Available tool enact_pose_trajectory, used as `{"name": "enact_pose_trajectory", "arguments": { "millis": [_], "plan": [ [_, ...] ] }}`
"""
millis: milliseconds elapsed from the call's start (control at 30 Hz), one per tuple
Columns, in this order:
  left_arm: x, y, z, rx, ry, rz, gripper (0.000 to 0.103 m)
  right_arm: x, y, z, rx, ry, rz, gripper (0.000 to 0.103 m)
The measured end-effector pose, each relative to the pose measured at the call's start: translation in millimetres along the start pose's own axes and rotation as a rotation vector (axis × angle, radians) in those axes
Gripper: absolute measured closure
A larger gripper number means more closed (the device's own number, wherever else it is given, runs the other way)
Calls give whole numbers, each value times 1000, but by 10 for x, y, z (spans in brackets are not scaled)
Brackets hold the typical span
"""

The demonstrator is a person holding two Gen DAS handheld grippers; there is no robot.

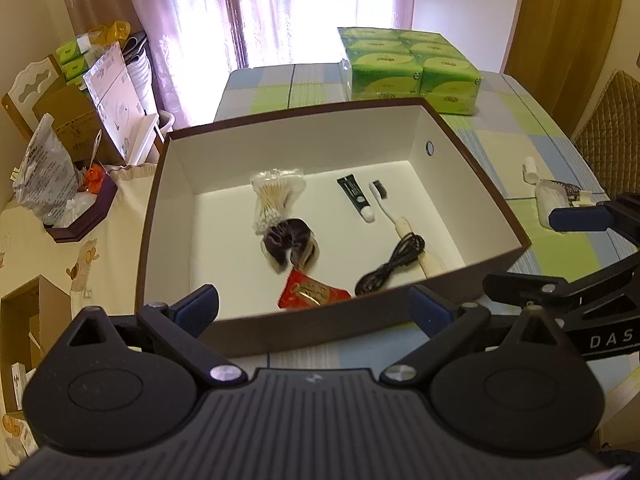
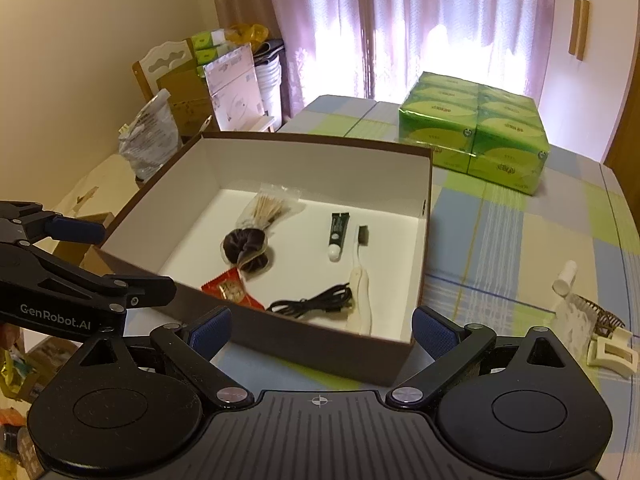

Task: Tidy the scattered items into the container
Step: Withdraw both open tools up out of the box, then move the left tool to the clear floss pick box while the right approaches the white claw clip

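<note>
Nearest, the left gripper and the right gripper both hover before the near wall of the brown cardboard box with a white inside, fingers spread wide and holding nothing. Inside it already lie a red foil sachet, a coiled black cable, a white toothbrush, a dark velvet scrunchie, a small dark green tube and a clear bag of cotton swabs. Most of the tidying looks done; on the checked tablecloth to the right, a cream hair claw, a clear-wrapped comb-like item and a small white tube remain outside. Farther back sits a green tissue multipack.
</note>
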State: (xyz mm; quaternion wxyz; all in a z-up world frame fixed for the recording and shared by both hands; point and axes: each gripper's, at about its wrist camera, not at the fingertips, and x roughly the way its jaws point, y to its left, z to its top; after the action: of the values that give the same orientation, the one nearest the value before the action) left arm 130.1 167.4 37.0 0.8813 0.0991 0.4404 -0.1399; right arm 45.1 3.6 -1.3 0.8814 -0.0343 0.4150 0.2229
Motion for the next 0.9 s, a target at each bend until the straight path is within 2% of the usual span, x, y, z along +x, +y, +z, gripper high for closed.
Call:
{"name": "enact_pose_trajectory", "arguments": {
  "millis": [500, 900],
  "plan": [
    [-140, -366, -219, -15, 20, 13, 4, -261, -152, -310, -19, 19, 8, 2],
    [-208, -686, -289, -26, 18, 14, 3, -458, -423, -466, -10, -2, -1, 2]
  ]
}}
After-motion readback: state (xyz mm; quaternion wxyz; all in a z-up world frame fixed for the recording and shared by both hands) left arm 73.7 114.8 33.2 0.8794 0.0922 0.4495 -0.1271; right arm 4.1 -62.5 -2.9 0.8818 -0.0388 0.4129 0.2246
